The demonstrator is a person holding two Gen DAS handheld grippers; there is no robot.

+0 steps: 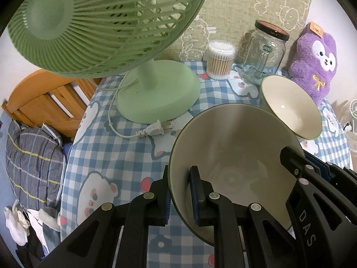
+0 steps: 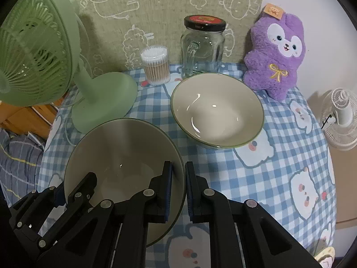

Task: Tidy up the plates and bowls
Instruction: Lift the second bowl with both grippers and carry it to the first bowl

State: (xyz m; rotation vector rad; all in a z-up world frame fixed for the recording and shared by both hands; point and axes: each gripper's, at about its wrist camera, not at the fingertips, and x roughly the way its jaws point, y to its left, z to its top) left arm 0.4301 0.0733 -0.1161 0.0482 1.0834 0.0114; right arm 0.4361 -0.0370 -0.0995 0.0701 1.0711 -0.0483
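Your left gripper [image 1: 180, 192] was clamped on the near bowl [image 1: 234, 156], one pad inside the rim and one outside, at the bowl's left edge in the lower middle of the left wrist view. Your right gripper [image 2: 178, 192] pinched the same bowl [image 2: 120, 156] on its opposite rim, seen at the lower left of the right wrist view, again with the wall between the pads. In each view the other gripper showed only in part, cut by the frame edge. Whether the bowl's base touched the cloth [image 2: 267, 167] you could not tell, since the gripper bodies hid its underside.

There were two bowls. The second bowl [image 2: 217, 111] sat apart on the checked cloth, at the frame's centre in the right view, upright and empty.

Behind it stood one lidded glass jar [image 2: 204, 49], one tub of cotton swabs [image 2: 156, 65] beside the jar, and one purple plush toy [image 2: 275, 53] at the upper right. A green fan [image 1: 107, 22] filled the upper left of the left view, its base [image 1: 160, 91] and loose plug [image 1: 156, 129] just left of the held bowl. A small white fan [image 2: 341, 118] stood at the right edge, off the cloth.
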